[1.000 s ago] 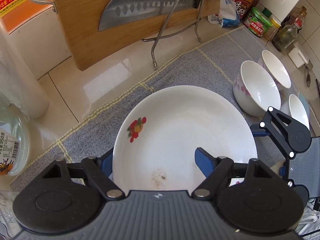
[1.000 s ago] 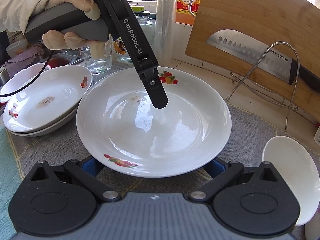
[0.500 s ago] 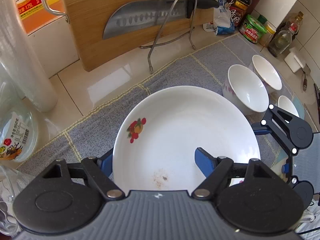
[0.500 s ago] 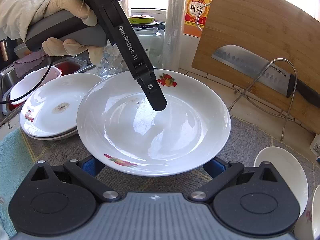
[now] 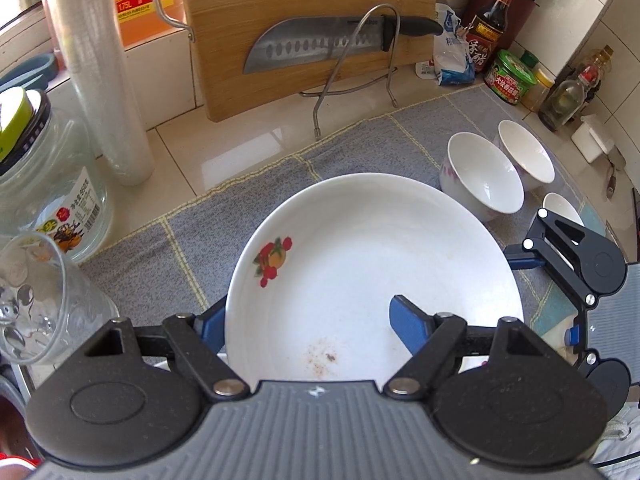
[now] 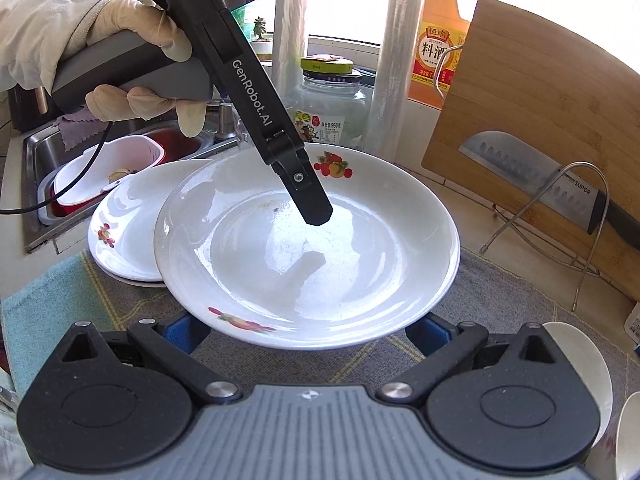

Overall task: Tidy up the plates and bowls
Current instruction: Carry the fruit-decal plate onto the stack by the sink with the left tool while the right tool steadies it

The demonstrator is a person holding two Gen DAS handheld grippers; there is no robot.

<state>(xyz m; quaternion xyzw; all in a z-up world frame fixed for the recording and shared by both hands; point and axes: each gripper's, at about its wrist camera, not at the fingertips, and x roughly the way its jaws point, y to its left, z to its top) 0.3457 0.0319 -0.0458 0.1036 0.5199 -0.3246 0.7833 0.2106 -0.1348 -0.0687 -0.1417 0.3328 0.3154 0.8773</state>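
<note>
Right wrist view: the plate is higher above the grey mat than before, face up and round. The left tool grips its far rim; the right tool grips its near rim.

The plate hung above the mat, one finger of the left gripper over its inside. A second plate lay partly beneath its left edge. Bowls sat to the right. Behind, a cutting board leaned upright, a knife in the rack before it.
</note>
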